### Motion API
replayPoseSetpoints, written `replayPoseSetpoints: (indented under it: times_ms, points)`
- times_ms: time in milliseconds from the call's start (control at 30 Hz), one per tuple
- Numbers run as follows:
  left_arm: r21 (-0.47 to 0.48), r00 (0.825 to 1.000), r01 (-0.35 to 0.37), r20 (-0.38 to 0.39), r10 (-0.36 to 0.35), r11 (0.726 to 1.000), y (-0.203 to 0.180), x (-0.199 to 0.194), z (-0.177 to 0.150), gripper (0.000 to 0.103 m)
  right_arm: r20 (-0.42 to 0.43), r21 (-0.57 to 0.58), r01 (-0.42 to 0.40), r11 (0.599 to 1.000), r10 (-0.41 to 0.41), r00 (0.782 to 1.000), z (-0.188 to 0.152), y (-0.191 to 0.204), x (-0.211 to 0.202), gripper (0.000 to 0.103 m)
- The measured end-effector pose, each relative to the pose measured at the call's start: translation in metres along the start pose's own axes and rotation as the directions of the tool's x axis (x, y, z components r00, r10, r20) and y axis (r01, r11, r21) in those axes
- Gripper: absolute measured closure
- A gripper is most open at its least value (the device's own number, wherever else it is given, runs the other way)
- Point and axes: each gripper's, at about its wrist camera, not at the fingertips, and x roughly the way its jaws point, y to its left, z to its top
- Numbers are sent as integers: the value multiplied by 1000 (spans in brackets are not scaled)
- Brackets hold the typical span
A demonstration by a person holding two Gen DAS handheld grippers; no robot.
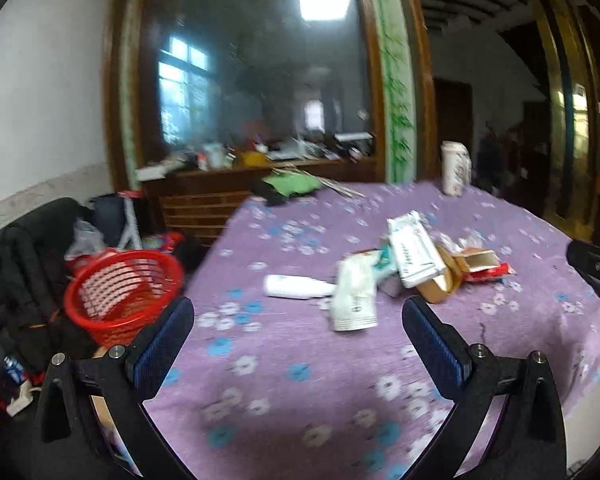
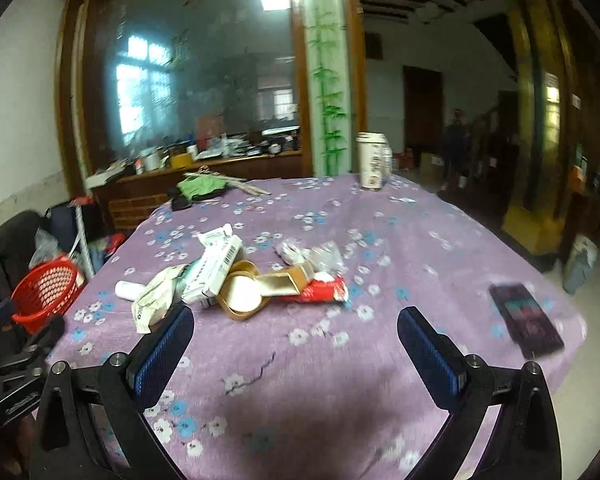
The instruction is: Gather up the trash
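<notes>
A heap of trash lies mid-table on the purple floral cloth (image 1: 300,352): a white bottle (image 1: 296,286) on its side, a crumpled white pack (image 1: 354,300), a white carton (image 1: 414,250), a gold box (image 1: 440,284) and a red wrapper (image 1: 490,272). The right wrist view shows the same white carton (image 2: 216,264), gold box (image 2: 252,292), red wrapper (image 2: 324,290) and clear plastic scraps (image 2: 320,254). A red mesh basket (image 1: 120,292) stands off the table's left edge. My left gripper (image 1: 298,314) is open and empty, short of the heap. My right gripper (image 2: 296,322) is open and empty too.
A tall paper cup (image 2: 372,160) stands at the table's far edge. A green cloth (image 2: 200,188) with sticks lies at the far left. A dark phone (image 2: 526,322) lies near the right edge. A cluttered wooden sideboard (image 1: 240,176) and dark bags (image 1: 24,280) stand at the left.
</notes>
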Motion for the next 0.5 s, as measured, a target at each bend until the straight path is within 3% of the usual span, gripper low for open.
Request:
replayPoseSetpoints:
  times_ms: [233,500]
  points:
    - [-31,1000,-27,12,27,999,14,-13,-11,0,11,11,14,1000,-14,1000,-17,12,-10,1]
    - [12,1000,-20,-20,20,1000,2,1,-22,0,-13,25,48,999,-48,999,-22,7,3,1]
